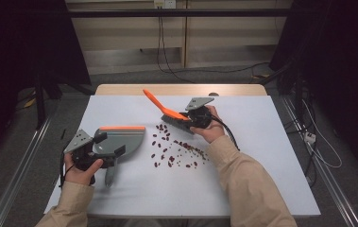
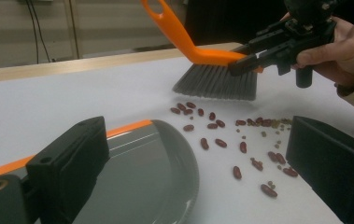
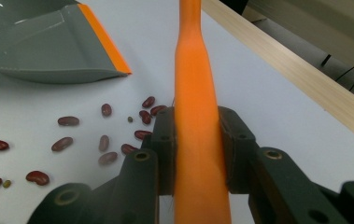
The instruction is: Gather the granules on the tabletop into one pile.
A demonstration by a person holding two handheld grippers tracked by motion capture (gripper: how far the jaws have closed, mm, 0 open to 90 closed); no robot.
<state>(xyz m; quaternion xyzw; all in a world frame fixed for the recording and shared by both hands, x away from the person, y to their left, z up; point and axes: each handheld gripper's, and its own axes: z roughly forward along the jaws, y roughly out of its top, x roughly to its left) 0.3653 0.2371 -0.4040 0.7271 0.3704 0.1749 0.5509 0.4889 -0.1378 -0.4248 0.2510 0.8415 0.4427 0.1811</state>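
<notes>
A brush with an orange handle [image 1: 154,101] and grey bristles [image 2: 216,83] tilts over the white table. My right gripper [image 1: 186,119] is shut on its handle just above the bristles, and both pads [image 3: 165,140] press the orange handle [image 3: 197,116]. Red beans [image 1: 172,146] and small greenish ones lie scattered between the brush and a grey dustpan [image 1: 122,138] with an orange lip. My left gripper [image 1: 109,144] stands open over the pan's rear. Its left jaw is above the pan [image 2: 142,172]; its right jaw is beyond the pan's rim, beside the beans [image 2: 230,137].
The white sheet [image 1: 261,156] covers a wooden table whose far edge [image 1: 181,90] shows bare. The dustpan's handle [image 1: 109,176] points toward the near edge beside my left hand. Cables run on the floor at the right [image 1: 318,146].
</notes>
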